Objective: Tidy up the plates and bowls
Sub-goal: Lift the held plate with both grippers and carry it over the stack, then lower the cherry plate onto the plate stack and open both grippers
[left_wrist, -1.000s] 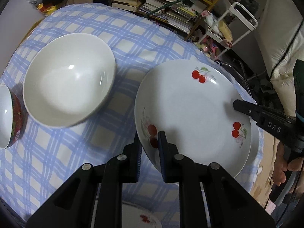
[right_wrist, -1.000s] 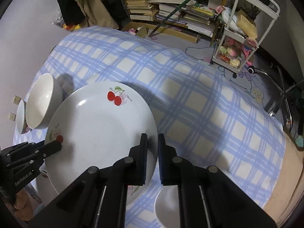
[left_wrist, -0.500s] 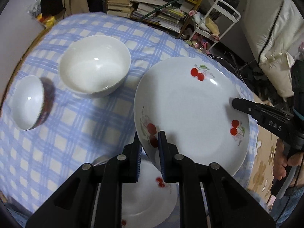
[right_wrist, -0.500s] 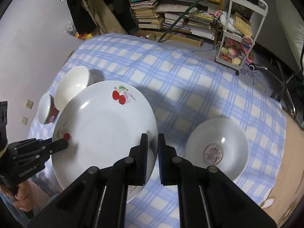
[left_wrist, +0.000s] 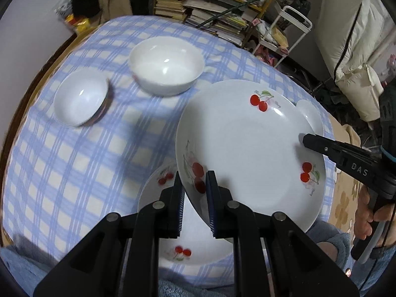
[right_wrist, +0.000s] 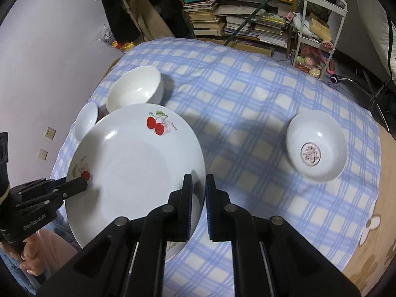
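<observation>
Beneath cherry plate [left_wrist: 247, 146], pinched by both hand-held grippers [left_wrist: 194, 185] [right_wrist: 198, 188], another plate [left_wrist: 158, 198] half hidden.

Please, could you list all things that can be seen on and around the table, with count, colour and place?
held plate: 1, white with cherries, above the table, gripped at both rims
second plate: 1, white with cherries, on the cloth under the held plate
bowls: 3, white; large, small, one with red mark
tablecloth: 1, blue checked
books: a stack, behind the table
cart: 1, white, far right
left gripper, right gripper: 2, black, fingers shut on the held plate
</observation>
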